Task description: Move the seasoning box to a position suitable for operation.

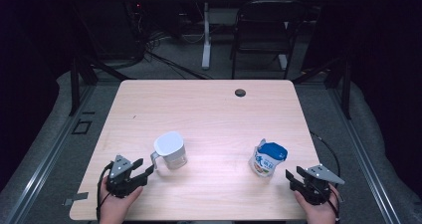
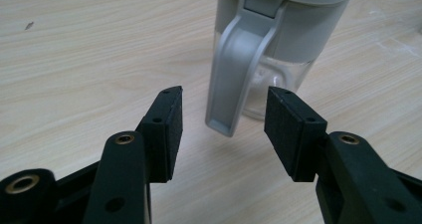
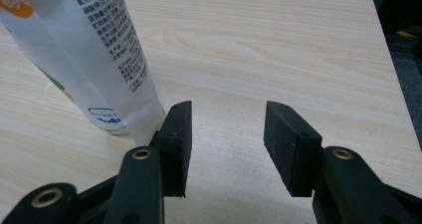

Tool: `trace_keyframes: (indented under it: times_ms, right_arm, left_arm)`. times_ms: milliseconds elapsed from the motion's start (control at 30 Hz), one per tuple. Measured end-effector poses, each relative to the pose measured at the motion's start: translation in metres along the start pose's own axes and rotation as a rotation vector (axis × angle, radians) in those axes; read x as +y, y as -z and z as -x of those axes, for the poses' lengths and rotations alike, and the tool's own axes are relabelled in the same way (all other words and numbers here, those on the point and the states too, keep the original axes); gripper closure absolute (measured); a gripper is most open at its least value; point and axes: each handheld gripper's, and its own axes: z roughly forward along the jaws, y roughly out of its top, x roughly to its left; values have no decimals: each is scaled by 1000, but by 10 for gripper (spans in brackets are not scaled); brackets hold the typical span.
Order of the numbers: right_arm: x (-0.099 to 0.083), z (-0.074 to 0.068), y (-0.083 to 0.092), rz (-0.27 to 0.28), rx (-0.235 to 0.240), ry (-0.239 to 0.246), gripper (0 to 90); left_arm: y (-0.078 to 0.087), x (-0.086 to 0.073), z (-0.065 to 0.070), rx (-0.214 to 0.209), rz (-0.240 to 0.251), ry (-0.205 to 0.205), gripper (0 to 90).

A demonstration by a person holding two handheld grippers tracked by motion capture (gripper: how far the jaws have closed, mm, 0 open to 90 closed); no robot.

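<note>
So the count: one jug (image 1: 170, 151) around 7 o'clock on the table (image 1: 209, 109), one pouch (image 1: 267, 159) around 5 o'clock, two grippers, left (image 1: 145, 167) and right (image 1: 292, 176), plus one chair (image 1: 263, 27) at 12.

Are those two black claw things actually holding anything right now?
No. The left gripper stands open before the jug's handle without touching it; the right gripper is open with nothing between its jaws, beside the pouch.
</note>
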Motion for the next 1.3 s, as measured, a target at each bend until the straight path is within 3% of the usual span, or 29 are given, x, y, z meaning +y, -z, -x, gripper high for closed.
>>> trace_keyframes:
  times_ms: [167,467,700,900,1300]
  right_arm:
    - [-1,2,1,0,-3,-5,543]
    - [-4,4,2,-8,0,-20,540]
    - [-6,5,5,-7,-1,-24,539]
    - [-7,4,5,-5,-1,-24,539]
    - [-6,6,4,-10,3,-25,552]
  left_arm:
    - [-15,7,3,44,-17,23,513]
    - [-26,8,-2,33,-3,44,604]
    - [-31,10,0,41,-10,23,677]
    - [-32,10,0,57,-16,-22,699]
    - [-30,8,-2,32,-9,-45,704]
